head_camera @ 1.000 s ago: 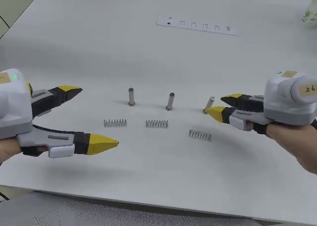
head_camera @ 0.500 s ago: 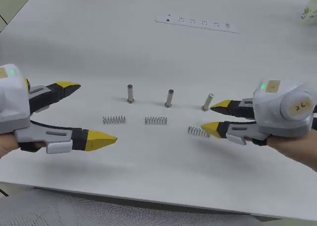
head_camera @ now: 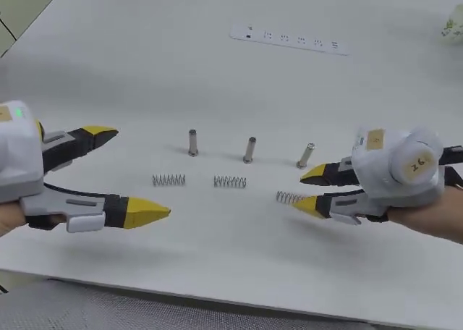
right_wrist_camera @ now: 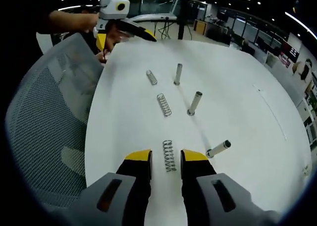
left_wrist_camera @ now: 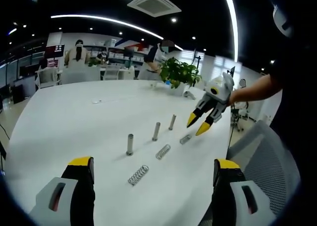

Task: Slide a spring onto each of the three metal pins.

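White table [head_camera: 239,272] with a mesh chair [right_wrist_camera: 44,117] at its near edge, in an open office under ceiling lights. The left gripper [head_camera: 142,172] hangs wide open and empty. The right gripper [head_camera: 298,189] is partly open, tips either side of the right spring [head_camera: 286,196] without pinching it. The middle spring [head_camera: 230,182] and left spring [head_camera: 168,179] lie alongside. Behind stand the left pin [head_camera: 192,142] and middle pin [head_camera: 249,149] — the right pin [head_camera: 306,155] tilts. Farthest is the power strip [head_camera: 289,39].

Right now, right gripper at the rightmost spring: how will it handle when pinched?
The spring is thin open-coil wire: probably light, and likely to flex under a hard pinch. It lies on its side on the smooth table, so a nudge could roll it. The right gripper has tapered jaws, which may let it slip out.
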{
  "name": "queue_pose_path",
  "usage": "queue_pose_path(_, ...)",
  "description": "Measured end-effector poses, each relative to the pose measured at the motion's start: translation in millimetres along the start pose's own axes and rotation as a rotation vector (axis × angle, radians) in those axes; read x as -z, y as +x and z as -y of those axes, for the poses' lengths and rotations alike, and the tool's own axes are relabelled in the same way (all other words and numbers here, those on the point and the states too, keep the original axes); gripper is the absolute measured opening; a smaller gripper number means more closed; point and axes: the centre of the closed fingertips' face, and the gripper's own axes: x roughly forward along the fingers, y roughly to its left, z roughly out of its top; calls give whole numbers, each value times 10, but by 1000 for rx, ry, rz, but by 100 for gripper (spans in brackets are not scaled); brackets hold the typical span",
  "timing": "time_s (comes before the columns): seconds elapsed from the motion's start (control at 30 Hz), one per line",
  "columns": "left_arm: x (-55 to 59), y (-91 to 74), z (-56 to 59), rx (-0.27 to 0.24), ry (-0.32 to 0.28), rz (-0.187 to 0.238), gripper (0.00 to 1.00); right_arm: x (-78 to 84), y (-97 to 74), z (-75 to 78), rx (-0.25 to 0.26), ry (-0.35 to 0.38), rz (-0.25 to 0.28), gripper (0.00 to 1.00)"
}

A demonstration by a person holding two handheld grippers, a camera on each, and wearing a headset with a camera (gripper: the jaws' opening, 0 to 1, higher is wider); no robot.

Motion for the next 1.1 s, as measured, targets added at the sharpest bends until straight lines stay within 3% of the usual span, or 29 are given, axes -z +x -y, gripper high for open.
queue_pose_path(0.03, -2, 1, 0, 0, 0, 1, 98, 26, 11, 3, -7, -5, -16, 21)
queue_pose_path(0.07, -5, 2, 0, 0, 0, 1, 98, 100, 22, -24, -33, 10, -65, 19)
queue_pose_path(0.53, -16, 5, 13, 7, 6, -3, 97, 232, 194, -3, -65, -1, -163, 14)
queue_pose_path(1.1, 13, -9, 26, 11, 2, -9, 97, 294, 277, -11, -109, -15, -225, 9)
